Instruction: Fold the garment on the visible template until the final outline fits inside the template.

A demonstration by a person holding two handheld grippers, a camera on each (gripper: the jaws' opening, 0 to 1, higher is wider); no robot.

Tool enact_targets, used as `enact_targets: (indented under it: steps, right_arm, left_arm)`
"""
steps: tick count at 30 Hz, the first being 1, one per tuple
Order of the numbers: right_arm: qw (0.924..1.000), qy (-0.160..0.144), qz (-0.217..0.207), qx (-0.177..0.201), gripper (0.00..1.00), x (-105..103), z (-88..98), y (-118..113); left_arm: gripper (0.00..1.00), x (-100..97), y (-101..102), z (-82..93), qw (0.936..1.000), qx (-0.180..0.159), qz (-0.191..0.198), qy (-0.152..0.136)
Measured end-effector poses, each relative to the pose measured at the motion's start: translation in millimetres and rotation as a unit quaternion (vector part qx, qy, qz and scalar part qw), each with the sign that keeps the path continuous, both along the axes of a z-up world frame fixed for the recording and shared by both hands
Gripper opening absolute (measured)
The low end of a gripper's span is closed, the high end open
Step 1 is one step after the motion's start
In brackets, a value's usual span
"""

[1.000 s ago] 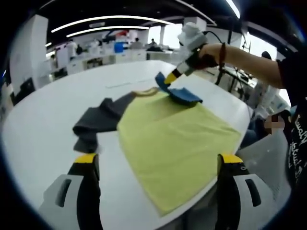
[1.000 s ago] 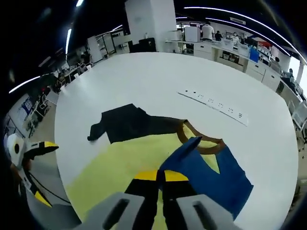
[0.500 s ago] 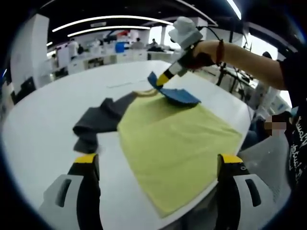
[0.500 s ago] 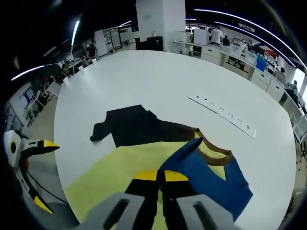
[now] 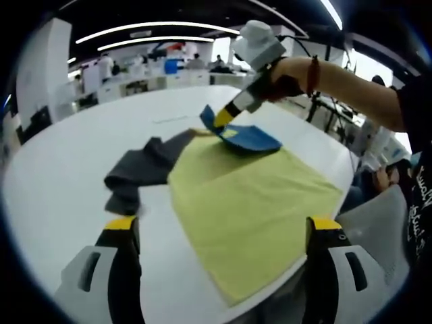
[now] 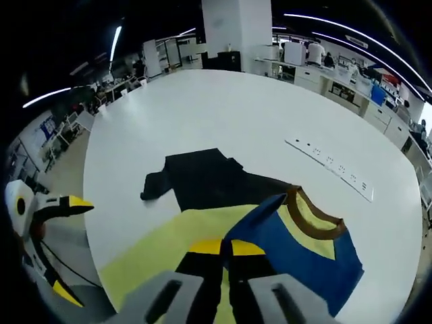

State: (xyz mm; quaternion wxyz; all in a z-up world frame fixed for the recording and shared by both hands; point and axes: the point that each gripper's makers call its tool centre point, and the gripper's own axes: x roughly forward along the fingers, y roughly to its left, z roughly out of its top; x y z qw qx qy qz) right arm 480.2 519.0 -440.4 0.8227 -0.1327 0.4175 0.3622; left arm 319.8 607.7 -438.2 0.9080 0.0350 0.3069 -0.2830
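The right gripper [image 6: 225, 248] is pinching its yellow-tipped jaws tight on the blue sleeve [image 6: 297, 253] of the garment [image 5: 253, 196], lifting that flap clear of the yellow body. In the left gripper view the same tool [image 5: 223, 119] is angling down from a person's hand [image 5: 287, 71], whose forearm is reaching in from the right with a dark band at the wrist. The left gripper [image 5: 223, 226] is hanging over the near edge with its jaws spread wide, touching nothing; in the right gripper view it [image 6: 64, 246] is showing at the left, jaws likewise parted.

The garment is lying flat on the round white table [image 6: 223, 115]: a soft, matte yellow panel, a brown ribbed collar [image 6: 317, 217], and a dark grey sleeve [image 5: 138, 169] rumpling out to the side. A white power strip [image 6: 331, 169] is sitting on the table beyond it, well apart.
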Motion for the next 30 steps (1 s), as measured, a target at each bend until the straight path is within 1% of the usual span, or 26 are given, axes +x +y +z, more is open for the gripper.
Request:
enact_targets:
  steps: [6, 8, 12, 18, 24, 26, 30]
  right_arm:
    - [0.9999, -0.004, 0.009, 0.003, 0.0, -4, 1.3, 9]
    - [0.9998, -0.007, 0.018, 0.006, 0.0, -5, 0.4, 14]
    - [0.9998, -0.004, 0.02, 0.002, 0.0, -6, -4.6, 17]
    - [0.9997, 0.005, 0.022, 0.001, 0.0, -9, -18.8, 24]
    - [0.9997, 0.016, 0.019, 0.0, 0.0, -10, -34.4, 30]
    - [0.9996, 0.022, 0.018, -0.001, 0.0, -11, -42.1, 32]
    - [0.9996, 0.023, 0.018, 0.004, 0.0, -11, -51.2, 34]
  left_arm:
    - [0.99, -2.0, 0, 0.1, 1.0, 0.0, -0.003, 0.004]
    - [0.99, -1.8, 0, 2.2, 1.0, -0.001, -0.004, 0.001]
    - [0.99, -1.7, 0, 3.6, 1.0, -0.003, -0.003, -0.001]
    - [0.99, -3.7, -2, 1.1, 0.9999, -0.013, -0.003, 0.005]
    - [0.99, -4.8, -3, 0.7, 0.9998, -0.017, -0.004, 0.006]
    - [0.99, -5.3, -2, -0.9, 0.9998, -0.015, -0.006, 0.007]
    - [0.99, -5.3, -1, -1.7, 0.9998, -0.017, -0.003, 0.008]
